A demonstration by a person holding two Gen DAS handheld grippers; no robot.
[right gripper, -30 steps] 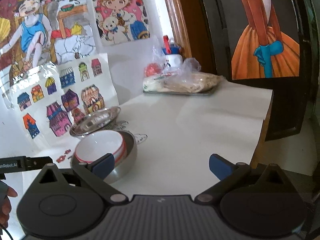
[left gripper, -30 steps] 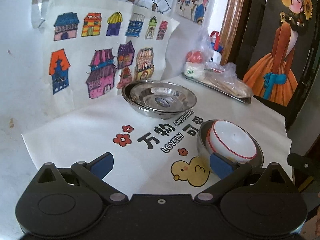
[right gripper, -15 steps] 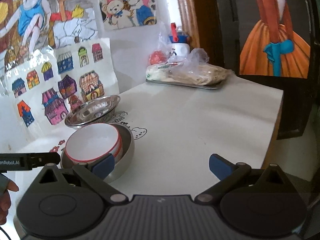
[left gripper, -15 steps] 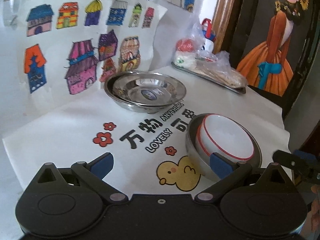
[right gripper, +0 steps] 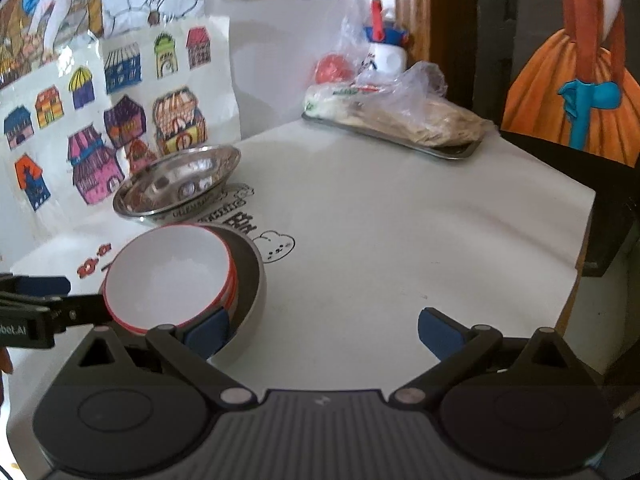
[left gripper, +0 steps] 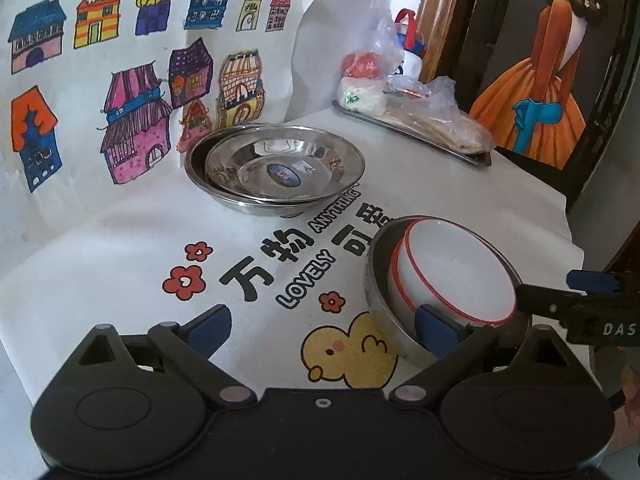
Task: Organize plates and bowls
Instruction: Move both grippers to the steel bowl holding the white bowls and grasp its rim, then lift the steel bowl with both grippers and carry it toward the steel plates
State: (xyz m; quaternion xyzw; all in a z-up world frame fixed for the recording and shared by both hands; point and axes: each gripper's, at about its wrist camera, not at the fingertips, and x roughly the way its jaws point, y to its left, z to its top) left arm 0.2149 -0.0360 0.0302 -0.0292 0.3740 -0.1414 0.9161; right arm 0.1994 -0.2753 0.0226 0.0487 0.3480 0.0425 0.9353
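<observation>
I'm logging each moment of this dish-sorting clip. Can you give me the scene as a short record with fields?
surface: table under a printed white cloth
steel plates: two stacked steel plates at the back by the house drawings
bowls: white red-rimmed bowls nested in a steel bowl, near front
tray: metal tray with bagged food, far corner
left gripper: open, empty, beside the steel bowl
right gripper: open, empty

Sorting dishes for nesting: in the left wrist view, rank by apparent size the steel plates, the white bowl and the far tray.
1. steel plates
2. far tray, though distance shrinks it, so unsure
3. white bowl, enlarged by nearness
</observation>
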